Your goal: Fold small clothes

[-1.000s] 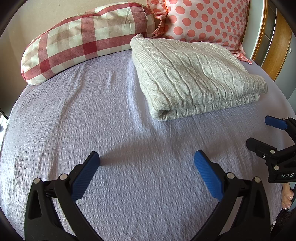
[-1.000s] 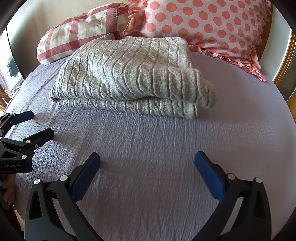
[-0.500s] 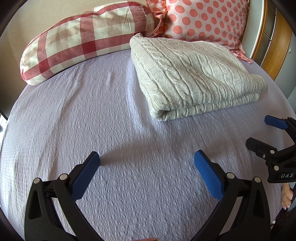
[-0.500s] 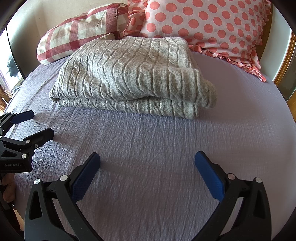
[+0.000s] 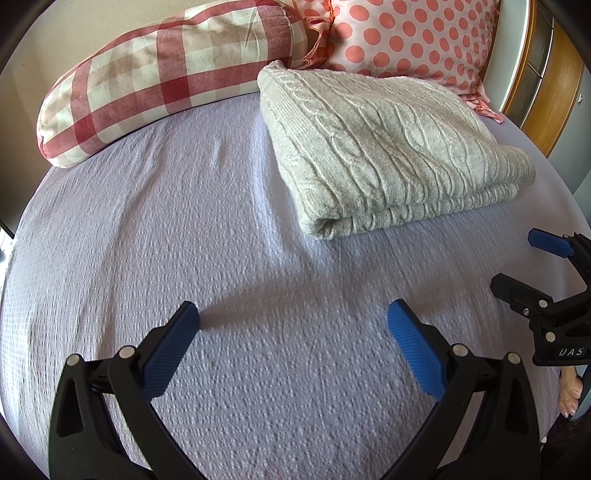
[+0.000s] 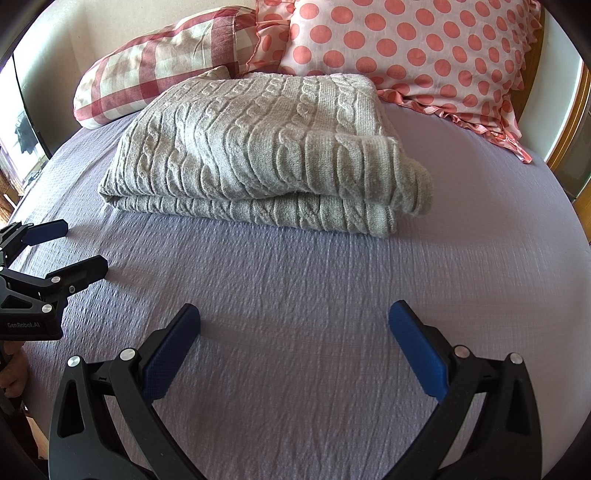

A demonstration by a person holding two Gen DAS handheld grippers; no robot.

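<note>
A grey cable-knit sweater (image 5: 388, 147) lies folded in a flat stack on the lilac bedspread (image 5: 184, 229), toward the pillows; it also shows in the right wrist view (image 6: 266, 155). My left gripper (image 5: 293, 325) is open and empty, hovering over bare bedspread short of the sweater. My right gripper (image 6: 294, 325) is open and empty too, in front of the sweater's folded edge. Each gripper shows in the other's view: the right one at the right edge (image 5: 524, 266), the left one at the left edge (image 6: 74, 251).
A red-and-white checked pillow (image 5: 166, 74) and a pink polka-dot pillow (image 5: 406, 33) lean at the head of the bed behind the sweater. A wooden frame (image 5: 546, 96) stands at the far right. The bedspread (image 6: 332, 295) lies between grippers and sweater.
Almost nothing. Both grippers stay open over the bedspread, and the sweater has not moved; the views shift only very slightly.
</note>
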